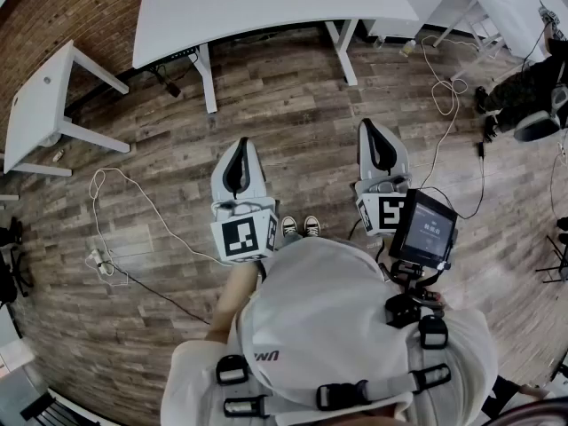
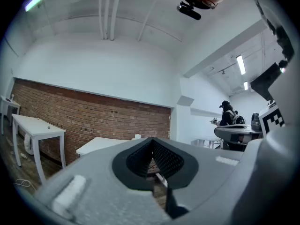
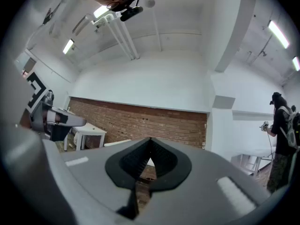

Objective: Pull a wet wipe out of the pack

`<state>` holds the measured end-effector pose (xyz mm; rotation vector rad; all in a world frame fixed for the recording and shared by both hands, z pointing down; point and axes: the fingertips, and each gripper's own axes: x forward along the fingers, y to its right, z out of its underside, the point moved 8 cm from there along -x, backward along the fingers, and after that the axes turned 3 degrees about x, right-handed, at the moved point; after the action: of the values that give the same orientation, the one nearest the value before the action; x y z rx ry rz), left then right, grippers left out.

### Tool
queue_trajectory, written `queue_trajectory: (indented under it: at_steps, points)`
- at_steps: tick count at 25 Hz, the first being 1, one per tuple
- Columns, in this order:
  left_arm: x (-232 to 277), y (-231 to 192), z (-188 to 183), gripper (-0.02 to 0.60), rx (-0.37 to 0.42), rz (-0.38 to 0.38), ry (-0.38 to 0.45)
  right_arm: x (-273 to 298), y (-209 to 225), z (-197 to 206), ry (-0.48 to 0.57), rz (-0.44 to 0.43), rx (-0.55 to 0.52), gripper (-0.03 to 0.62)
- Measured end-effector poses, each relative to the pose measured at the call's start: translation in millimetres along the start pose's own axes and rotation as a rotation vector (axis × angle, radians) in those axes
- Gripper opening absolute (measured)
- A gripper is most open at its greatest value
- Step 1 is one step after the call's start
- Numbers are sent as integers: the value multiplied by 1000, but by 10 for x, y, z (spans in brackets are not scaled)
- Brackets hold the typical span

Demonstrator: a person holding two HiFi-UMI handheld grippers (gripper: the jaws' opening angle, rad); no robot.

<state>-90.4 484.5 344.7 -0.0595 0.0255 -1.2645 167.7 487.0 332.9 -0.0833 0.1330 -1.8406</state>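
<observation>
No wet wipe pack shows in any view. In the head view my left gripper and my right gripper are held level side by side above the wooden floor, in front of the person's body. The left gripper view has its jaws meeting at the tips with nothing between them. My right gripper is likewise shut and empty. Both point toward a brick wall and white tables.
A long white table stands ahead and a small white table at the left. Cables trail over the floor. Another person stands at the far right. A small screen hangs at the wearer's chest.
</observation>
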Motion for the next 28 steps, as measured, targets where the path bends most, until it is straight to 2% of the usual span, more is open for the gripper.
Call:
queue_trajectory:
  at_steps: [3, 6, 8, 12, 16, 22, 28]
  points:
    - [274, 9, 151, 2, 30, 41, 21, 233, -168, 109, 17, -24, -46, 5]
    - [484, 13, 364, 2, 34, 86, -1, 459, -424, 266, 11, -42, -64, 5]
    - [571, -2, 437, 2, 37, 79, -21, 558, -545, 339, 13, -48, -44, 5]
    - [622, 16, 382, 2, 91, 46, -10, 593, -544, 376, 27, -28, 3, 5]
    - [694, -129, 461, 2, 56, 44, -10, 781, -624, 387, 25, -33, 24, 5]
    - [1222, -272, 515, 2, 38, 13, -7, 1364, -447, 479, 45, -68, 51, 5]
    - [2143, -382, 529, 2, 36, 12, -11, 2235, -116, 566, 55, -102, 64, 5]
